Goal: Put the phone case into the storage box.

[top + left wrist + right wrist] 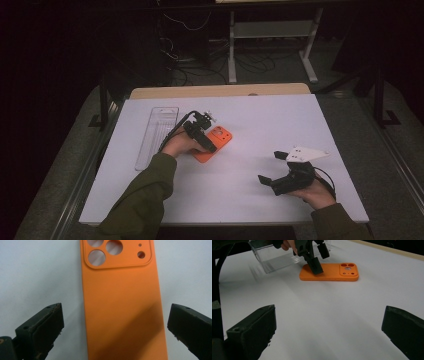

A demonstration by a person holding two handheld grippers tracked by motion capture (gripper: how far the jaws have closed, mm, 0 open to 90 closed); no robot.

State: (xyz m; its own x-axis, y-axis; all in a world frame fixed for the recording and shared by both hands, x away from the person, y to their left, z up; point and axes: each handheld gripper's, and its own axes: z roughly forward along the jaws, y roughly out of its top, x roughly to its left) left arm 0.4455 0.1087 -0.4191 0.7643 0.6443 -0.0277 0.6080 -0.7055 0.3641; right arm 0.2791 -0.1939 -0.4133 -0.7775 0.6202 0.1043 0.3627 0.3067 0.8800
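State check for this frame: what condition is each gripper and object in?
Left gripper: open, jaws straddling the case, not touching it.
Right gripper: open, holding nothing, apart from the case.
Orange phone case: flat on the table, camera cutouts up.
Clear plastic box: lying flat, untouched.

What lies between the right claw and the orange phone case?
Nothing: in the right gripper view, bare white table runs from the open right claw up to the orange phone case; the high view shows the same.
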